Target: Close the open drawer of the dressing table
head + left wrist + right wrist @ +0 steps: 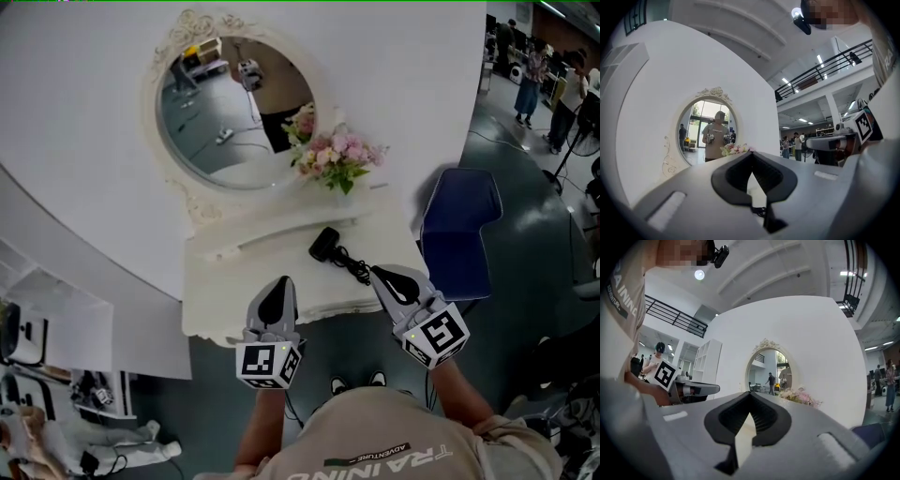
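Note:
The white dressing table [234, 291] stands against a white wall, with an oval mirror [225, 117] above it. From the head view I look down on its top; no drawer front shows below the scalloped front edge [323, 309]. My left gripper [278, 286] hovers over the front edge, jaws shut and empty. The right gripper [380, 274] is beside it to the right, also shut and empty, near a black hair dryer [327, 245]. In the left gripper view the jaws [752, 157] meet, pointing at the mirror [710, 131]. The right gripper [750, 397] view shows the same.
A pink flower bouquet [336, 157] stands at the back right of the tabletop. A blue chair [459, 230] sits just right of the table. White shelving [52, 314] is at the left. People [534, 80] stand far off at the upper right.

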Tool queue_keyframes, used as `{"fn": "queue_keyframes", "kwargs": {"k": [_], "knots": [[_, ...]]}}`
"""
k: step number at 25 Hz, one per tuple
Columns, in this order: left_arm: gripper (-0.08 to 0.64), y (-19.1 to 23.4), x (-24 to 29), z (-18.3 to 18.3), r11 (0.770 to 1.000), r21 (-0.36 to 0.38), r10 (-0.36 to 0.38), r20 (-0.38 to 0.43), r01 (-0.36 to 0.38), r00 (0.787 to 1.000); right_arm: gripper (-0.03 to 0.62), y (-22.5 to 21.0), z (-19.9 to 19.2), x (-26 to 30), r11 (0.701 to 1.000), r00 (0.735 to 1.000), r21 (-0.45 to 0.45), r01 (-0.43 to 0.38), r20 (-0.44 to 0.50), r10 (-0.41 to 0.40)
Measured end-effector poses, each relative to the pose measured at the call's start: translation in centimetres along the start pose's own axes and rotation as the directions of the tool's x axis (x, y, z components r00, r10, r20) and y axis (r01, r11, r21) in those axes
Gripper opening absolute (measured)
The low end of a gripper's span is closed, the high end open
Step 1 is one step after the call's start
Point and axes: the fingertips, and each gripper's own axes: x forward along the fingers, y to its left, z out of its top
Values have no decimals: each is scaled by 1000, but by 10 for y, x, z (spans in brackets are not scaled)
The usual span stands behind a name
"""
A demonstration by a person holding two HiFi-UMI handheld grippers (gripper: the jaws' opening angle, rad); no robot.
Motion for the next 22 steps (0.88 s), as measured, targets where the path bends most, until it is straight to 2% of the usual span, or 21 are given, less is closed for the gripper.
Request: {"fn": "queue_keyframes", "kwargs": {"k": [5,10,16,22], "knots": [[17,0,-2,-10,1000,-26,2,-14,-2,1000,2,-4,-11,-5,1000,1000,2,29,-13,-29],[17,0,-1,-15,1000,-26,-9,-37,8,999,2,-12,-17,-9,994,999,99,36,-6,-35],[17,-6,-2,-26,998,-53,-27,-52,24,998,2,-8,-23,-14,998,998,33,52,-36,-51],[17,3,-4,-39,998,-67,-21,-83,16,996,2,-6,-39,-9,995,998,97,40,-52,-35]]}}
